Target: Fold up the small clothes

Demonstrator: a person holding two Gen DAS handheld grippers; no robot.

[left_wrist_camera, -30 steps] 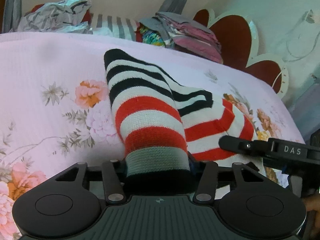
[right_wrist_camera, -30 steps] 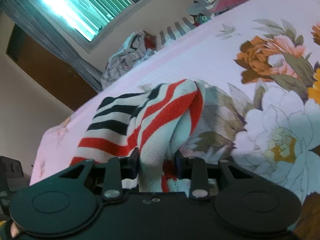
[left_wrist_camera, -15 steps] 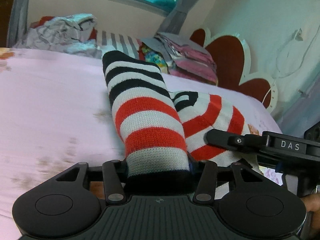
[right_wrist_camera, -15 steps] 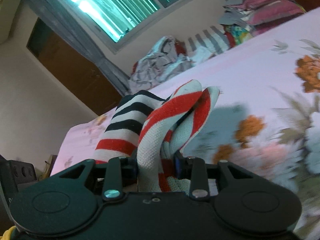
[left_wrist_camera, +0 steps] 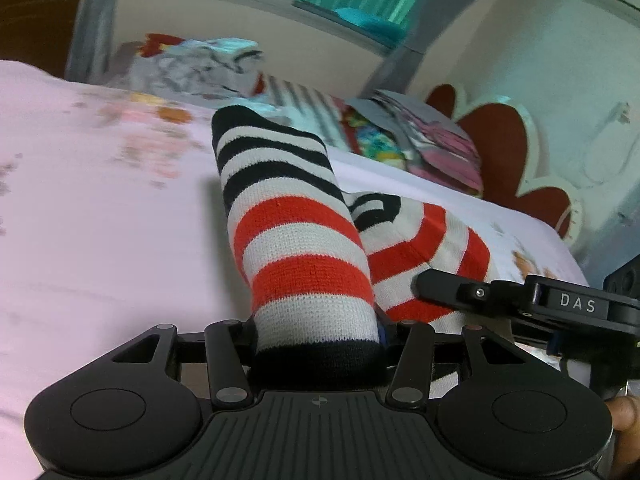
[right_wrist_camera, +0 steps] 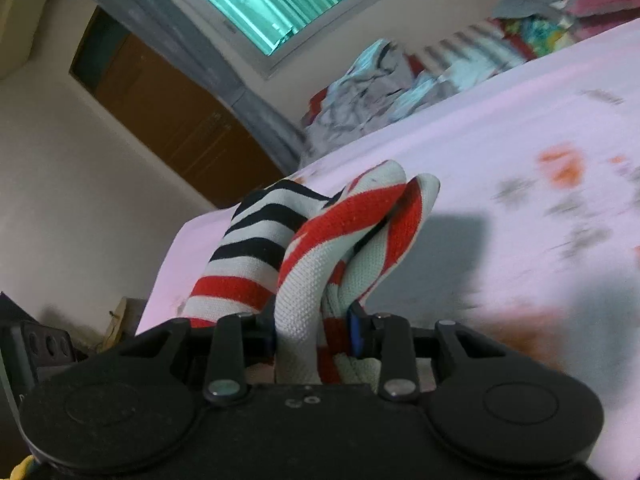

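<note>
A striped knit garment (left_wrist_camera: 304,248) with black, white and red bands hangs lifted above the pink floral bedsheet (left_wrist_camera: 100,216). My left gripper (left_wrist_camera: 318,344) is shut on its black cuffed end. My right gripper (right_wrist_camera: 314,328) is shut on a bunched red-and-white part of the same garment (right_wrist_camera: 332,240). The right gripper's black finger (left_wrist_camera: 452,286) shows at the right of the left wrist view, against the garment's red stripes.
Piles of clothes (left_wrist_camera: 400,140) and crumpled grey fabric (left_wrist_camera: 192,68) lie along the bed's far edge under the window. A red scalloped headboard (left_wrist_camera: 504,148) stands at the right. A brown door (right_wrist_camera: 168,120) is beyond the bed's far side.
Both grippers have risen with the garment, lifting it off the sheet. The views tilted up, showing more window and wall. The grips did not change.
</note>
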